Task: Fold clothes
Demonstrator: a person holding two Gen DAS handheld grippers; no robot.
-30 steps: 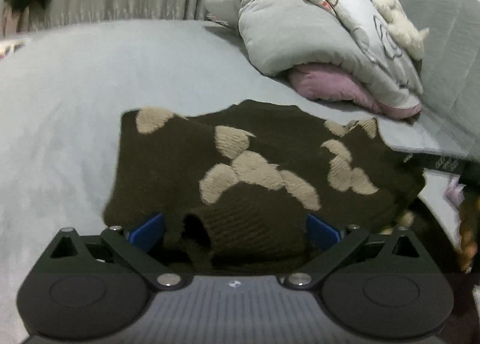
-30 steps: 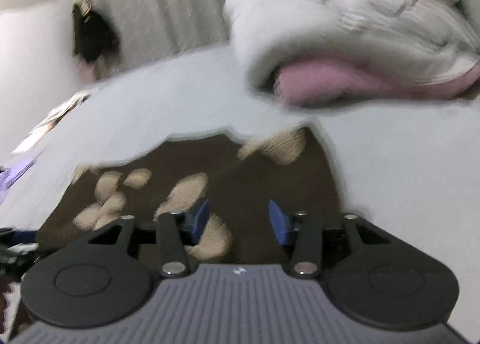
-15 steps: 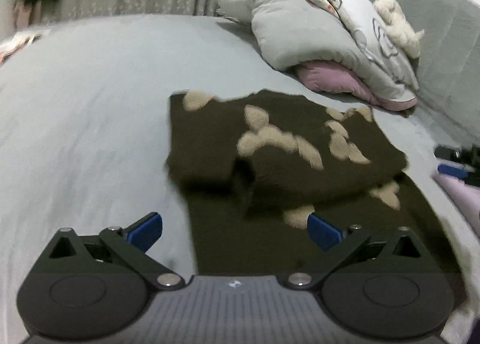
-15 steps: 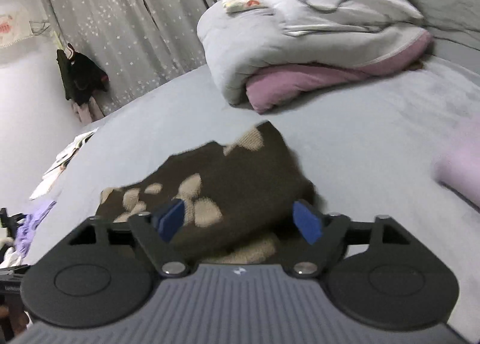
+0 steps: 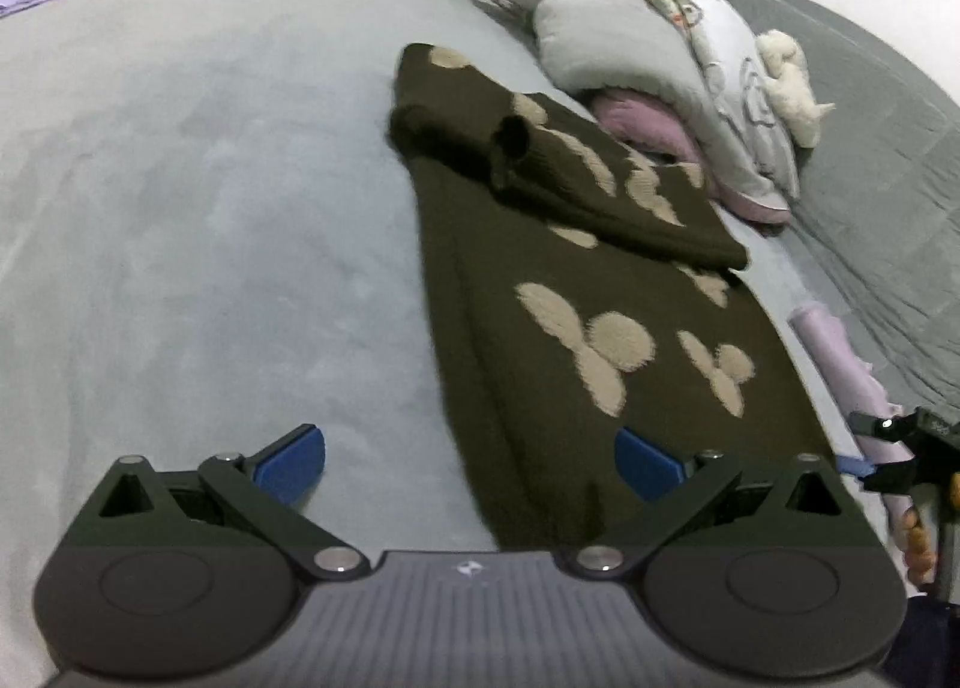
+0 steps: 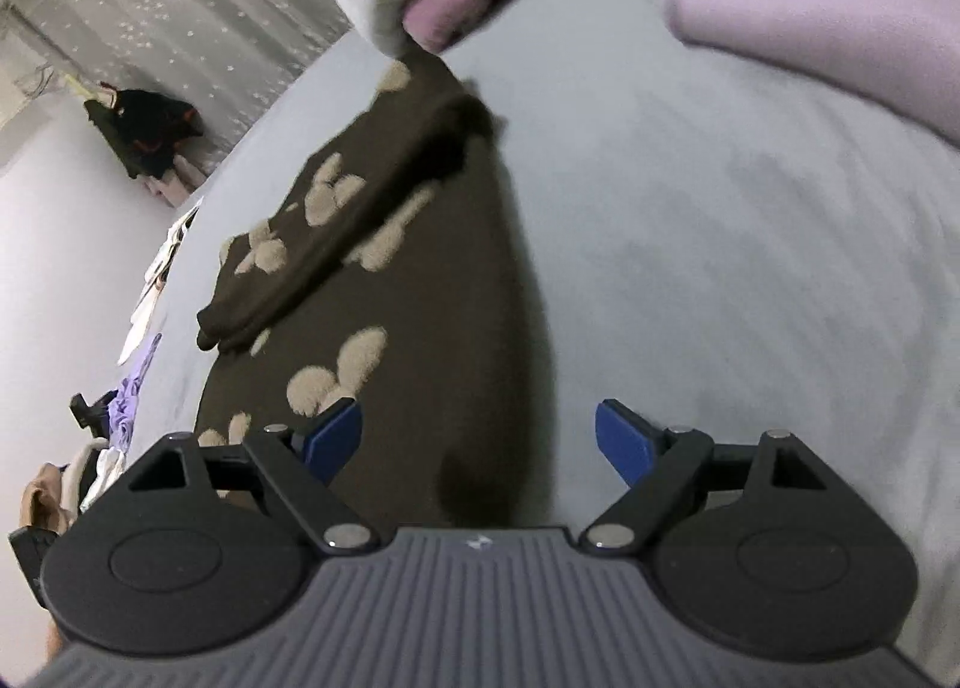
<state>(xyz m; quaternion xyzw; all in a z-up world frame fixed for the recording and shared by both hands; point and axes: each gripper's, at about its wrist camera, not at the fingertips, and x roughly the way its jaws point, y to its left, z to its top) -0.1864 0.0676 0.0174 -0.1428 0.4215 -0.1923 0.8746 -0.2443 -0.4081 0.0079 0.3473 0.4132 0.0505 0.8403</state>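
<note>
Bed [image 5: 180,178] fills both frames, grey sheet. Duvet pile [image 5: 630,45] sits upper right of the left wrist view, top centre of the right wrist view.

Sweater [image 5: 600,340], dark brown with tan patches, lies flat on the bed, running from bottom centre up toward the pile in both views. So its long axis points straight away from you, near hem at the tools. One folded-over sleeve [image 5: 558,172] lies across the far half, upper centre of the left view.

Left tool [image 5: 471,463]: blue pads wide apart, holding nothing. The sweater's left edge passes between them; the left pad is over bare sheet. Right tool [image 6: 480,439]: also spread, nothing gripped. The sweater's right edge runs between its pads; the right pad is over sheet.

My read: each tool is lined up on one near corner, about equally close. Next fold likely takes the hem away from you, along the long axis. Right view is blurred, so I can't tell whether the pads touch the fabric.
</note>
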